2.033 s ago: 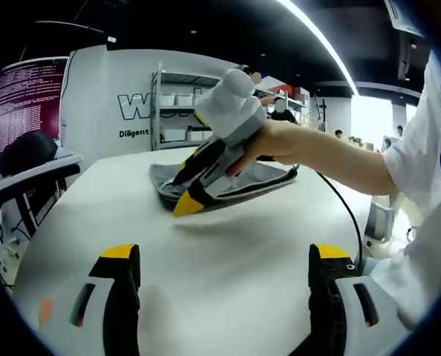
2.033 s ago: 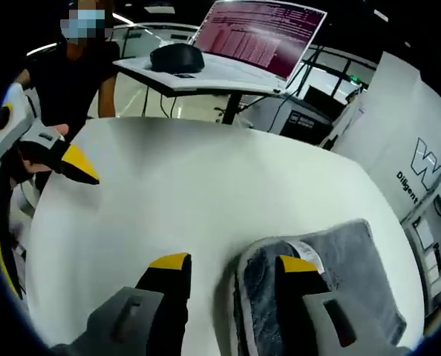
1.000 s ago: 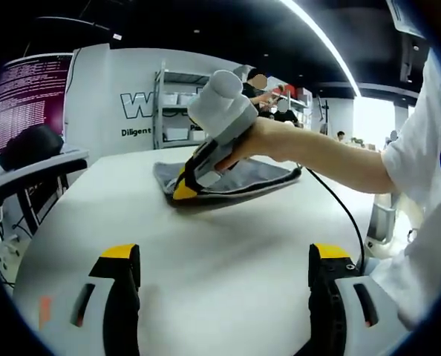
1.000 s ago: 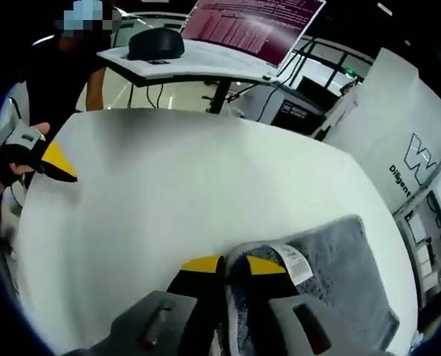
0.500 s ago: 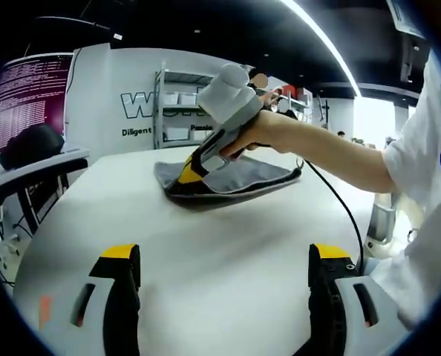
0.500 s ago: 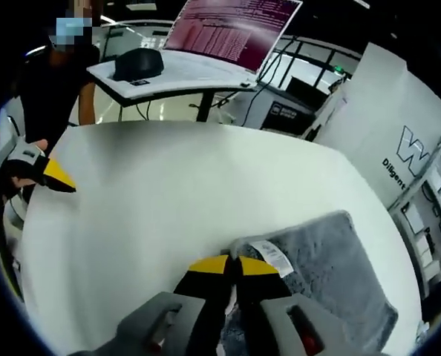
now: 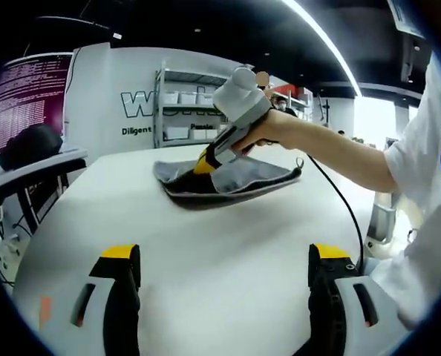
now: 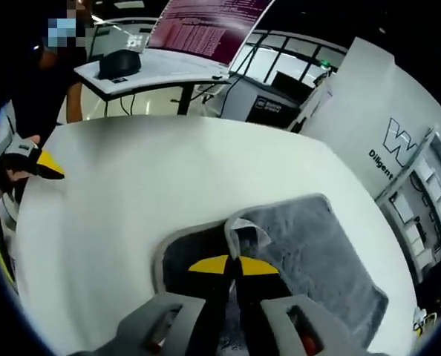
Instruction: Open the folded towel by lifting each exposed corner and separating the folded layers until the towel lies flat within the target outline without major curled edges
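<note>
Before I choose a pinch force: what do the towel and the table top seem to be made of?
The towel looks like soft grey terry or microfibre: fuzzy nap, stitched edge, a white sewn tag, and it drapes where the right gripper lifts its corner. The table top looks like smooth matte white laminate or painted board; which one cannot be told.

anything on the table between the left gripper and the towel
Nothing: in the left gripper view, bare white table runs from the open left gripper to the grey towel, whose corner the right gripper pinches.
</note>
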`<state>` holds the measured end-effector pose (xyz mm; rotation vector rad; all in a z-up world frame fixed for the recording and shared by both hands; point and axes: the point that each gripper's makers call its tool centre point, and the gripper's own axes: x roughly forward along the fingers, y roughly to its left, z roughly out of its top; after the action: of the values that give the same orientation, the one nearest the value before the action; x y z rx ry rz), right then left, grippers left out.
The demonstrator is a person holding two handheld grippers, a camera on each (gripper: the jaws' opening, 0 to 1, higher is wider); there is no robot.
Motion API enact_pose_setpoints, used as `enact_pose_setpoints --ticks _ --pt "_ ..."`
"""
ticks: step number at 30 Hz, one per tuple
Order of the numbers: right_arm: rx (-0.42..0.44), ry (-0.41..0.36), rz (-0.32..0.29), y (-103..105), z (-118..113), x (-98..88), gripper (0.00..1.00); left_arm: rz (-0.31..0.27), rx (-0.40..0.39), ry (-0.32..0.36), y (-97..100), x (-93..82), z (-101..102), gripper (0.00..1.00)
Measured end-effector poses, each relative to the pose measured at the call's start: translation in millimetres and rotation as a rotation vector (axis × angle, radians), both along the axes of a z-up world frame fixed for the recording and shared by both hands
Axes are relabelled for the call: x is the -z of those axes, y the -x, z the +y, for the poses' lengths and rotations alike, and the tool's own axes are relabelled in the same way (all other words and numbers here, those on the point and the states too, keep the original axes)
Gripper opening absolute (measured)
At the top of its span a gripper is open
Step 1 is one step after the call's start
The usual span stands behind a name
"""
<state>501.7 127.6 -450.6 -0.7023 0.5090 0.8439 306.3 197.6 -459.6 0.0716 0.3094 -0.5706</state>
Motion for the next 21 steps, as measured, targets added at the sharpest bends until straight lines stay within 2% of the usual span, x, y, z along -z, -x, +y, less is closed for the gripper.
enact_pose_setpoints --ticks 21 --pt "0.123 -0.012 -0.039 -19 -59 -15.9 0.0 0.006 0.012 -0.008 0.4 0.4 -7 0.92"
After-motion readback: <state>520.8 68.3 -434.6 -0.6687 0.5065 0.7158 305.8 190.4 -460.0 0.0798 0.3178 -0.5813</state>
